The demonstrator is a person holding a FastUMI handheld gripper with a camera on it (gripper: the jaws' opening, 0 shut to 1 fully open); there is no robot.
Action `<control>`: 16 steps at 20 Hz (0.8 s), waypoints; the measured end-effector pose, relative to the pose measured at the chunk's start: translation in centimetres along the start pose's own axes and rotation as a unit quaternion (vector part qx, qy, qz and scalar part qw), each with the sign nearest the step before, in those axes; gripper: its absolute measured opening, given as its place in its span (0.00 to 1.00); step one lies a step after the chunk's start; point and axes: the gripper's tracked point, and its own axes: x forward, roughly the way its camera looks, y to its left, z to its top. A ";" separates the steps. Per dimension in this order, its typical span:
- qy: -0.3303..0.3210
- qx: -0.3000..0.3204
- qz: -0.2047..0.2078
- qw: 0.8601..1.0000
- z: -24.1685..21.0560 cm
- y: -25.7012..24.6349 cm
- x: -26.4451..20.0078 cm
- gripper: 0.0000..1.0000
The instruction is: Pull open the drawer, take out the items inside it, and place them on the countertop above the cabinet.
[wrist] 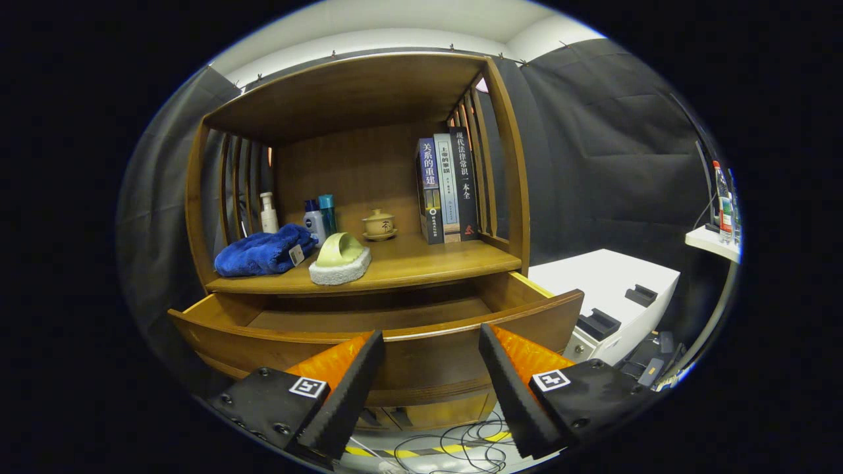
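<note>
The big wooden shelf unit is the anchor here: slatted sides, plain wood back panel. Black cloth hangs behind it and off to both sides, with a strip of pale wall or ceiling above its top. To its right there's a low white cabinet, and further right a small white ledge. Below the unit, loose cables and yellow-black tape on the floor.

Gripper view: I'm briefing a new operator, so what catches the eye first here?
The pulled-open wooden drawer just beyond the open gripper, its visible floor bare. On the wooden countertop above lie a crumpled blue towel and a pale green slipper.
</note>
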 end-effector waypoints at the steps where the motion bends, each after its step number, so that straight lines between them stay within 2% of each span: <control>1: 0.001 -0.002 0.000 1.000 0.1 0.1 0.4 0.98; 16: -0.001 -0.007 0.003 1.000 0.8 1.1 6.6 0.98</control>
